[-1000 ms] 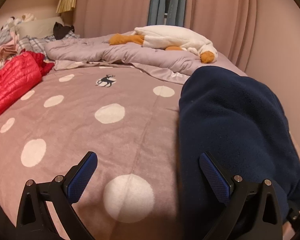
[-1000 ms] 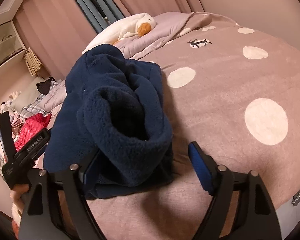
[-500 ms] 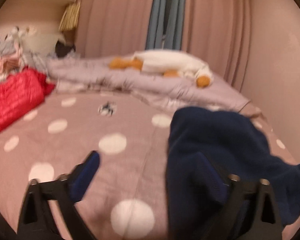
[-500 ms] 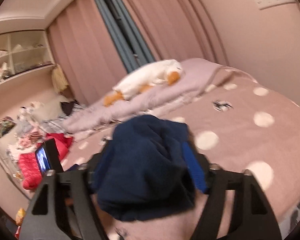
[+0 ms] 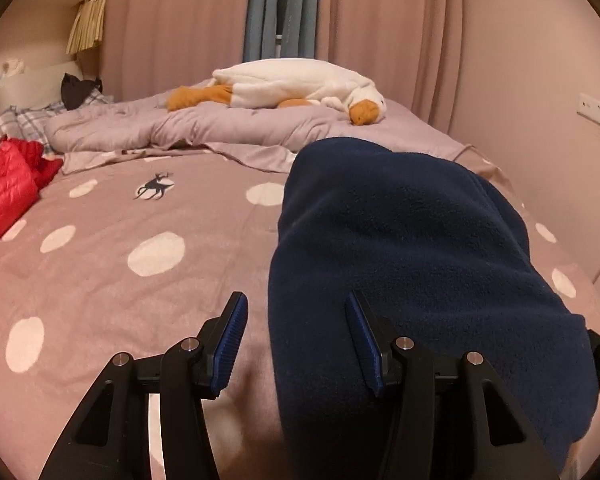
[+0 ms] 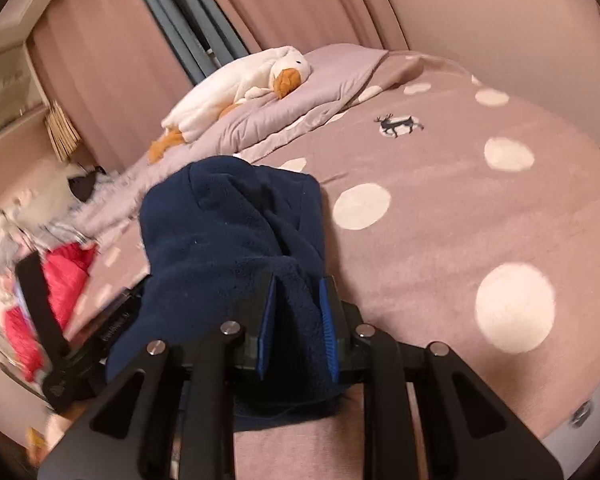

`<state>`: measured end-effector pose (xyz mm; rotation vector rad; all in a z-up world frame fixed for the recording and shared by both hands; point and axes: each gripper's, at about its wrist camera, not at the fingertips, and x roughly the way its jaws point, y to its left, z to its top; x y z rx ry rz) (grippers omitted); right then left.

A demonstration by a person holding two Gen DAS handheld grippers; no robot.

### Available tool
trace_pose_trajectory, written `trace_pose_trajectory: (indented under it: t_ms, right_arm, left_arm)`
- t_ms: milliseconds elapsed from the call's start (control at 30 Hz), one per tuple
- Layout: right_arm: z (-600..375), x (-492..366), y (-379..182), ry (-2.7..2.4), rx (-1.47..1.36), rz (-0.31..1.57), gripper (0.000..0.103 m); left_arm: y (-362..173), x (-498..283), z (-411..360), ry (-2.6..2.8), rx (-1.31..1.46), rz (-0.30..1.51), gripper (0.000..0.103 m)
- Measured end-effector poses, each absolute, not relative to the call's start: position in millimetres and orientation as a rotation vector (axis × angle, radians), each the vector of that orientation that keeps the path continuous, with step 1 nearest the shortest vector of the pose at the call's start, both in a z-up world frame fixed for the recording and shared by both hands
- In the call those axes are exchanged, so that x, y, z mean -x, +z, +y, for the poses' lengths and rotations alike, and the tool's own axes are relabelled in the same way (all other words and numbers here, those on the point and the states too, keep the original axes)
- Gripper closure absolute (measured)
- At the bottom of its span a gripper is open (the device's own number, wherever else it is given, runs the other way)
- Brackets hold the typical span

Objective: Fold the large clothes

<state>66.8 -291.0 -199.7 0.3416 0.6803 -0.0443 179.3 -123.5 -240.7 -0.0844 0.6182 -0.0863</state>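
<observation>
open bedspread (image 5: 100,288) left of fleece (image 5: 400,240); red jacket (image 5: 4,196) beyond

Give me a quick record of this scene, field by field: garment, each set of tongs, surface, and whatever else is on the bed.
garment: navy fleece, bunched on the bed
right tongs: shut on the fleece
left tongs: open, fleece edge between the fingers
surface: pink dotted blanket
other: goose toy on the quilt; red jacket at the left
</observation>
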Motion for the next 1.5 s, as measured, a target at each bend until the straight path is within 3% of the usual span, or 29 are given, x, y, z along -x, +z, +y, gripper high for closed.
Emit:
trace_pose_trajectory:
  t_ms: [267, 433, 733, 900, 1500]
  right_arm:
    - [-282, -79, -136, 0.055, -0.309, 0.646, 0.079]
    - [-268, -128, -108, 0.142, -0.300, 0.655, 0.079]
    - [-245, -218, -176, 0.130, -0.391, 0.876, 0.084]
    - [-247, -224, -208, 0.089, -0.324, 0.932, 0.085]
    - [-255, -224, -207, 0.100, -0.356, 0.909, 0.083]
  left_arm:
    - [-210, -194, -95, -0.153, 0.156, 0.658, 0.052]
    - [-201, -249, -90, -0.177, 0.144, 0.693, 0.052]
    - [-218, -281, -84, -0.229, 0.251, 0.691, 0.051]
    - [-243, -292, -77, -0.232, 0.356, 0.754, 0.023]
    - [-234, -272, -99, -0.102, 0.119, 0.619, 0.023]
